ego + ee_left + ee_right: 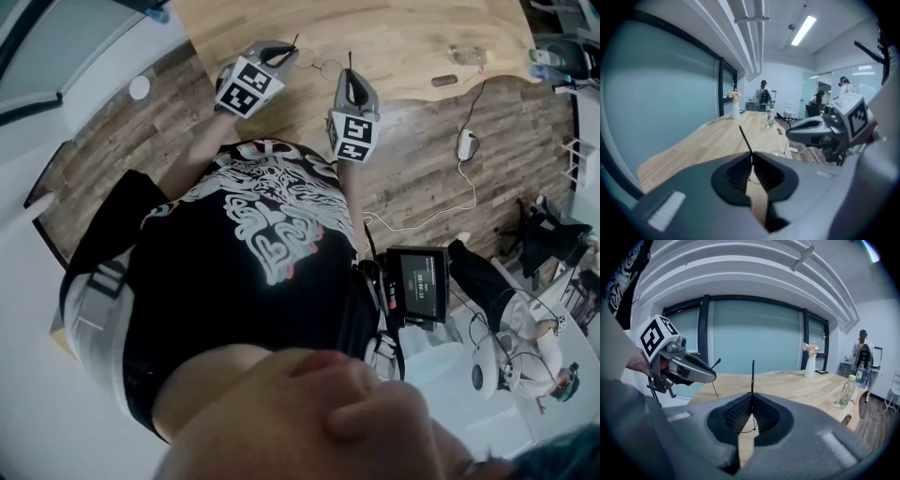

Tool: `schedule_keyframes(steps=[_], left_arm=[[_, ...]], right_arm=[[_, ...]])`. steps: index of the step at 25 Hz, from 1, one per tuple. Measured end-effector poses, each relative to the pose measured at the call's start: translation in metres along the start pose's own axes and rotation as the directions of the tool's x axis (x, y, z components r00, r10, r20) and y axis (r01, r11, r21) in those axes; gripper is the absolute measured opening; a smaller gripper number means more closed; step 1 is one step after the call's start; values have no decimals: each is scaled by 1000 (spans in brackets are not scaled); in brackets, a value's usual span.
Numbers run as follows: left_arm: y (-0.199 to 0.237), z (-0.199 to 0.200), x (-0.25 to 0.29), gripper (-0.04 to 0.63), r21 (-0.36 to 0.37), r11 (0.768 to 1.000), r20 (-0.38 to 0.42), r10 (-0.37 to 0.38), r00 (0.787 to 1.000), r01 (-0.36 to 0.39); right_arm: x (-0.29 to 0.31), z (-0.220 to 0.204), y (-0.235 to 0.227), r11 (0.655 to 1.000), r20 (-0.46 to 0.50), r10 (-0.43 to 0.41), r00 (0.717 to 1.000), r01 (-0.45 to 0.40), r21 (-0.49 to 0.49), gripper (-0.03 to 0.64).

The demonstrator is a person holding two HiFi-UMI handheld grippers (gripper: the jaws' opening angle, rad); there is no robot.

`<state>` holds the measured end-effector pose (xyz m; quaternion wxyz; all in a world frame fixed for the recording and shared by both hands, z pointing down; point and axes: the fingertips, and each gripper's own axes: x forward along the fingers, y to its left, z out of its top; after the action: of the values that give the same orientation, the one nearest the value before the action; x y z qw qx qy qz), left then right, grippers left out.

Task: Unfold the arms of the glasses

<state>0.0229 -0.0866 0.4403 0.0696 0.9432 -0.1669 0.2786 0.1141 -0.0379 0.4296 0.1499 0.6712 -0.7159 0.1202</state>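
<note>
Both left gripper [751,157] and right gripper [752,398] fingers clamp the glasses' [752,376] arms; vase [809,366] holds flowers [810,348].

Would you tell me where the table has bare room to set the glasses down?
The table is bare wood from its near end to the vase. It is crowded only along the edge with the bottle and the small dark object beside it.

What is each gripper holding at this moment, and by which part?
Both hold one pair of thin wire-rimmed glasses. The left gripper is shut on one black arm, the right gripper on the other black arm; both tips poke out beyond the jaws.
</note>
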Motion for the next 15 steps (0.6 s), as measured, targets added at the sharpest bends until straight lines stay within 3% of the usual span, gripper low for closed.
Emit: schedule_keyframes(steps=[15], left_arm=[[-1,-3,2,3,-7,1000,-4,-16,1000,16]], right_arm=[[0,-5,-2,1000,-11,4,1000,-4,18,0]])
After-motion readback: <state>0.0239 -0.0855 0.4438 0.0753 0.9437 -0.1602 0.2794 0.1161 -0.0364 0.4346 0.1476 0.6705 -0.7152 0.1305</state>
